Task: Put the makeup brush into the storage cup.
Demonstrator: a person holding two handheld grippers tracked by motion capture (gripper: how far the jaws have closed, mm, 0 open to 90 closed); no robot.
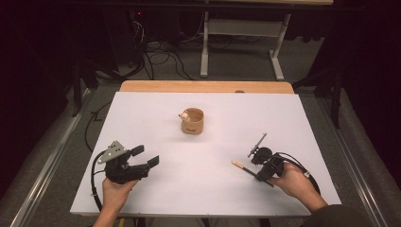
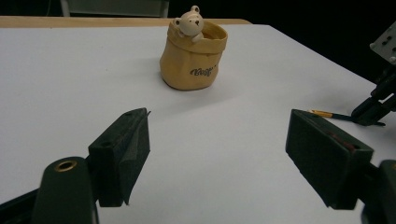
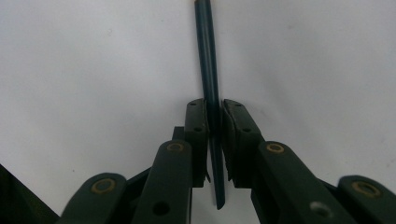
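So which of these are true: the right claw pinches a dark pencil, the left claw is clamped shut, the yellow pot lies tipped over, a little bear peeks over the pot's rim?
1. The right claw pinches a dark pencil. True.
2. The left claw is clamped shut. False: its jaws stand wide apart with nothing between them.
3. The yellow pot lies tipped over. False: it stands upright on the white table.
4. A little bear peeks over the pot's rim. True.
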